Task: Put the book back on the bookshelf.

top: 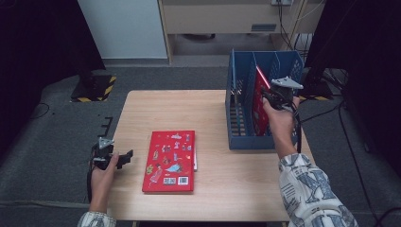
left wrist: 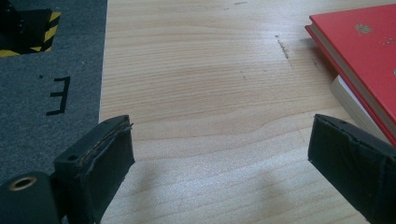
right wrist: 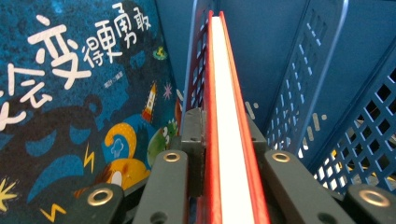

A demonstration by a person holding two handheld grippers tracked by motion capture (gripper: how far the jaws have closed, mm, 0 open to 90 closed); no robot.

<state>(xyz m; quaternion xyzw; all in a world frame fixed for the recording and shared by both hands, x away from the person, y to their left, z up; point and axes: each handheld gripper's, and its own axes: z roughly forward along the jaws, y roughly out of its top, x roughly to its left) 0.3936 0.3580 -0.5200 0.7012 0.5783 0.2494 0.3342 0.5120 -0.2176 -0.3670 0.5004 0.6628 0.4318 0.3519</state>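
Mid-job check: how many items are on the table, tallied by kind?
Red books: 2, the flat red book and the upright red book
Blue-covered book: 1
Pale book under the flat one: 1
Blue rack: 1
Total: 5

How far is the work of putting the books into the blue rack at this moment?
Done: one dark blue book already stands in the blue rack. In hand: the right gripper is shut on a red book, upright inside the rack. Left: more books lie stacked on the table, near the left gripper, which is open and holds nothing.
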